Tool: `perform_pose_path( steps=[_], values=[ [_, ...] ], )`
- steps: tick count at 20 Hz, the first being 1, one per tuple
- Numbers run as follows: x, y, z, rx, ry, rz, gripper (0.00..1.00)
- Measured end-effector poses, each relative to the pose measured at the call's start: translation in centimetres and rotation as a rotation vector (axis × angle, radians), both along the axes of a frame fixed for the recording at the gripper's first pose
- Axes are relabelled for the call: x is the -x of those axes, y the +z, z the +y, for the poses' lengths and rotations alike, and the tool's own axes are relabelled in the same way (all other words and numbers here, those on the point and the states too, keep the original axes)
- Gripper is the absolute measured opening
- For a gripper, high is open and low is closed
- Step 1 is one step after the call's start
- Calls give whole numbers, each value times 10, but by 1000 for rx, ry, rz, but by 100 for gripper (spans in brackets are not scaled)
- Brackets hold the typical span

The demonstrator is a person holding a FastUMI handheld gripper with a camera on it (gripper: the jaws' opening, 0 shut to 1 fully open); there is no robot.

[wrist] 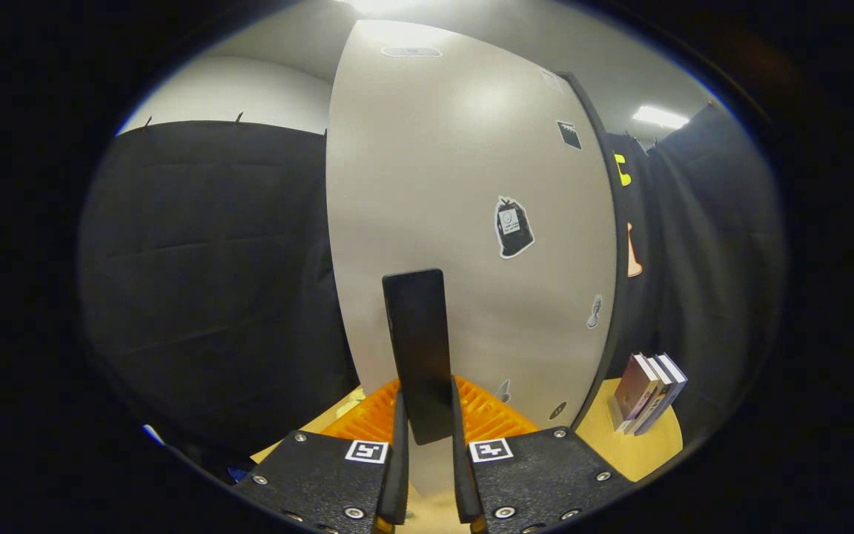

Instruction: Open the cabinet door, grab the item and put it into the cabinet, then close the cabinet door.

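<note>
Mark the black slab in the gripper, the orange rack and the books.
black slab (418,348): gripper view, middle of its flat face, held upright between the fingers.
orange rack (488,415): gripper view, ribbed top just beyond the fingers.
books (648,391): gripper view, spines of the leaning stack, beside the white cabinet door (442,185).

1. My gripper has both fingers closed on an upright dark flat item, which stands up ahead of me and blocks the middle of my path.
2. Straight ahead a pale cabinet door rises close by like a wall; I see no way through it.
3. An orange ridged rack lies low beneath the item, at the door's foot.
4. To my right, bare wooden tabletop gives some room, ending at 3 leaning books.
5. To my left, black cloth closes off the side.
</note>
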State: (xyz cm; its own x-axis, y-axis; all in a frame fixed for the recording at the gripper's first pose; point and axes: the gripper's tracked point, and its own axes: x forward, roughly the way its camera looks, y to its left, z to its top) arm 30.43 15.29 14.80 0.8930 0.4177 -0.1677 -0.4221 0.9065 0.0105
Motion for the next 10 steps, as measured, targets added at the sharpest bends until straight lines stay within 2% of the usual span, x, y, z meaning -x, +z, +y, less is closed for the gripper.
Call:
perform_pose_path(
  steps=[10],
  values=[
    [10, 4, -35, -4, -106, -15, 25]
  ],
)
